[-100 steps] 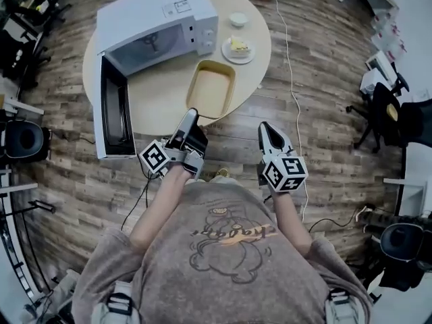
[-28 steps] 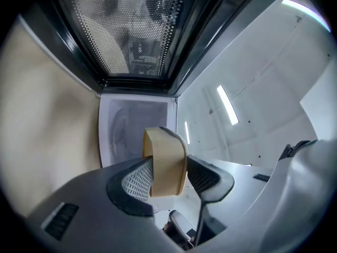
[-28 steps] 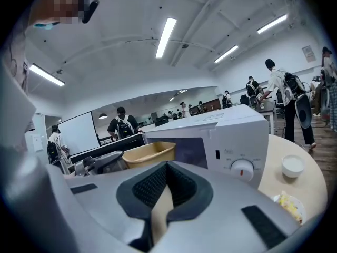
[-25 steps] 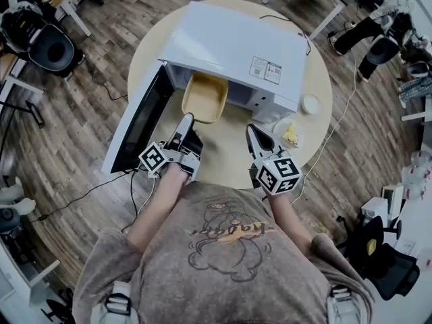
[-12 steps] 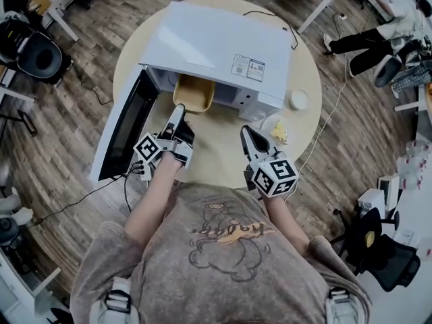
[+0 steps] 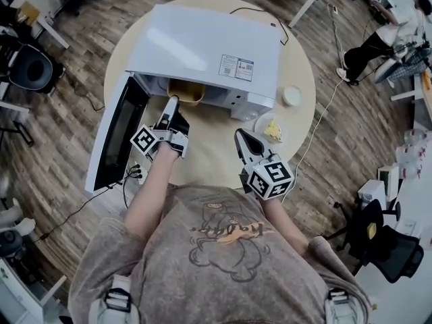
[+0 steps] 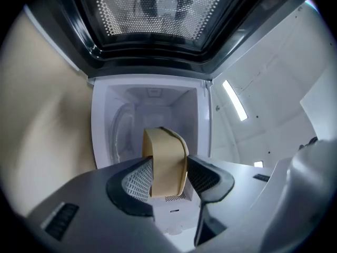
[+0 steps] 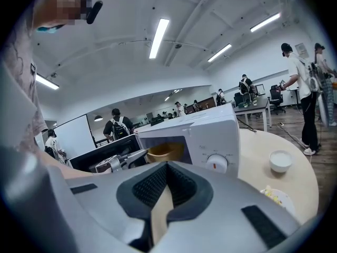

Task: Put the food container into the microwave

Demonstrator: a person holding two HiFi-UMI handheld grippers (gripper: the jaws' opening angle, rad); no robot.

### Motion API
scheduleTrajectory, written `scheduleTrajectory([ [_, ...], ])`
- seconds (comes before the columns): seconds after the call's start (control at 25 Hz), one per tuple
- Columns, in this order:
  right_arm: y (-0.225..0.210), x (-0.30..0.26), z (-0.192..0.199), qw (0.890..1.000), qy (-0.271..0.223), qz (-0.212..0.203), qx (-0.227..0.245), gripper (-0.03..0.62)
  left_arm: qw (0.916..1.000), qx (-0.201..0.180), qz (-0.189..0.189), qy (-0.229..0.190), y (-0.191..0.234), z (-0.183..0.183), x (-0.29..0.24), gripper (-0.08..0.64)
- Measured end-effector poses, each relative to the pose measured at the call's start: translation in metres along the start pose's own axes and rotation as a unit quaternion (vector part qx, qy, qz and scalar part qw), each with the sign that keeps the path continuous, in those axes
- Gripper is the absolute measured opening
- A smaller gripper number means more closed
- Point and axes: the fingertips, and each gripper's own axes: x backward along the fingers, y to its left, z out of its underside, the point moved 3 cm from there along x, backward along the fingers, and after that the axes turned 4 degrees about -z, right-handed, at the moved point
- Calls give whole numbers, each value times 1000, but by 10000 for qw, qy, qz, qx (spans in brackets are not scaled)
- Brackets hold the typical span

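Tan food container [image 7: 166,157] is pinched by one rim in my left gripper [image 7: 167,174], with a jaw clamped on either side of the wall. Right gripper [image 8: 167,167] hangs low over the near part of the table [image 6: 209,155], jaws closed to a slit with nothing in them.

Head view: the container is partway through the mouth of the microwave [image 6: 209,46], near end outside, far end under the roof. Can't tell if its base touches the cavity floor. The door [image 6: 115,137] is swung wide to my left, clear of the arm.

My read: insertion step, about halfway.

To do it well:
- Drive straight in along the cavity centreline and hold the tub level.
- Watch clearance at the side walls and the top lip.
- I only grip one rim, so I expect the far end to sag. Set it down on the floor before releasing.
- Then open wide and back out straight so a jaw doesn't drag the rim.

Right of the oven are a plate with food [image 6: 271,131] and a small white bowl [image 6: 291,95], both off my path.
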Motion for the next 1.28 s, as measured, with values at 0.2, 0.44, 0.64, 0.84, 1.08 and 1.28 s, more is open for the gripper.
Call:
scheduleTrajectory([
  [0.2,-4,-1,-2,9999,-60,88,-46,0,10000,52,-55,23,9,-6,-14,216],
  [0.44,-9,0,0,9996,-54,231,-117,0,9998,95,-142,86,18,-8,-27,216],
  [0.64,-12,0,3,9994,-22,312,-162,0,9997,83,-217,105,29,-11,-36,216],
  [0.84,-16,-4,6,9992,40,338,-199,0,9995,126,-268,77,35,-14,-45,216],
  [1.08,-16,-11,7,9993,63,304,-226,0,9993,125,-347,61,40,-19,-50,216],
  [1.28,-16,-16,8,9993,97,267,-253,0,9990,139,-411,101,36,-16,-55,216],
])
